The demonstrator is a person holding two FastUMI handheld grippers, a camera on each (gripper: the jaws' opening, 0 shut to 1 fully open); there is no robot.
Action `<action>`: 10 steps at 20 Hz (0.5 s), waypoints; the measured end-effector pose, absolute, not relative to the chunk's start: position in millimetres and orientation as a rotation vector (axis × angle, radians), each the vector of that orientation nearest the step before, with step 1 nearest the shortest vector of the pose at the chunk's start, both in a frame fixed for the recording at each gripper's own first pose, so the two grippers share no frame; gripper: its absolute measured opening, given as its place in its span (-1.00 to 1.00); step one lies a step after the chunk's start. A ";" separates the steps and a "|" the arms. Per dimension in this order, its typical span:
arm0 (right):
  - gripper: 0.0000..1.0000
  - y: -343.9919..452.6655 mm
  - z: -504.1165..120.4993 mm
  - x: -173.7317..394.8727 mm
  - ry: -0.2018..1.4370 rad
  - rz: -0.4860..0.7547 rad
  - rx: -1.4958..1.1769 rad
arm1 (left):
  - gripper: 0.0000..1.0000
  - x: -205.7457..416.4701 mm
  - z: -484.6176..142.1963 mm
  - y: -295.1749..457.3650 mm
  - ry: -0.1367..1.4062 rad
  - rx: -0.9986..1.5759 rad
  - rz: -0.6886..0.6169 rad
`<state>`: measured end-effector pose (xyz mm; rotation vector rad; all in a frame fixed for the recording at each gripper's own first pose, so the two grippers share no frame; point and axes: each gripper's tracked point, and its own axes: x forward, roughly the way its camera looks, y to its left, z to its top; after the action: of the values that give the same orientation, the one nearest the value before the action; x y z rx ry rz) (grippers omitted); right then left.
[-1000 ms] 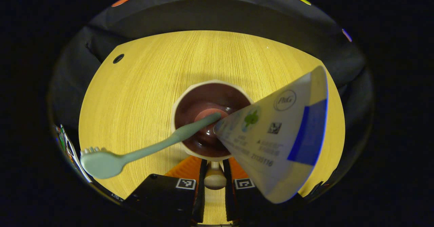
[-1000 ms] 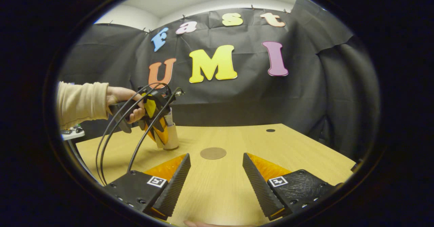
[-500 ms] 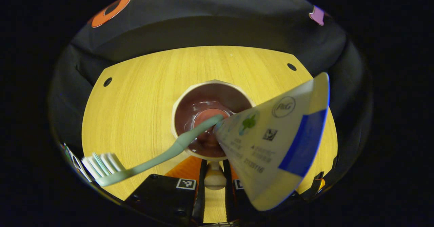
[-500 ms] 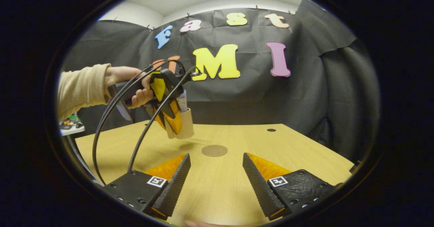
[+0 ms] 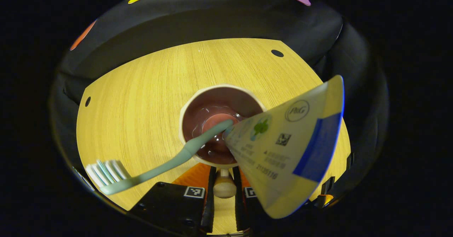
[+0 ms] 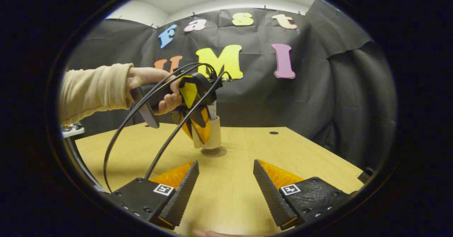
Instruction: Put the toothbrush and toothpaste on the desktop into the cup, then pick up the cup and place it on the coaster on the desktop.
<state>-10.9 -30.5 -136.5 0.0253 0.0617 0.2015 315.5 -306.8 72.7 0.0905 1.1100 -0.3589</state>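
Seen from above in the left gripper view, the cream cup (image 5: 184,109) has a dark brown inside. The green toothbrush (image 5: 155,168) leans out of it to the lower left, bristles up. The white and blue toothpaste tube (image 5: 290,148) leans out to the right. My left gripper (image 5: 223,175) is shut on the cup's handle knob. In the right gripper view, a hand holds that left gripper (image 6: 200,132), and the cup (image 6: 215,134) is right over the brown round coaster (image 6: 213,152); whether they touch I cannot tell. My right gripper (image 6: 225,180) stands open near the table's front, nothing between its fingers.
The wooden table (image 6: 247,194) has small dark holes (image 5: 277,53) (image 6: 273,132) near its far edge. Black cables (image 6: 141,134) loop down from the left gripper to the front left. A sleeve (image 6: 95,88) reaches in from the left. Small items (image 6: 70,128) lie beyond the table's left edge.
The left gripper lifted the cup with toothbrush and toothpaste, carried it rightward across the table and lowered it over the coaster. The right gripper stayed open and hardly moved.
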 end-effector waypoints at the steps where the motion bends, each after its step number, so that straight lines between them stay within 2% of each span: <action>1: 0.86 -32.6 -139.5 -10.4 0.069 0.197 0.029 | -0.39 328.5 79.0 -314.0 1.117 0.096 -0.354; 7: 0.87 -39.9 -148.8 -5.8 0.098 0.186 0.058 | -0.39 408.6 134.8 -346.5 1.164 0.097 -0.332; 10: 0.86 -44.1 -153.4 -8.2 0.111 0.177 0.055 | -0.29 450.8 173.5 -367.9 1.151 0.110 -0.338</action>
<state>-8.2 -44.1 -153.4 0.0551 0.1108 0.1770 450.8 -367.9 173.5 0.1097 1.1513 -0.3384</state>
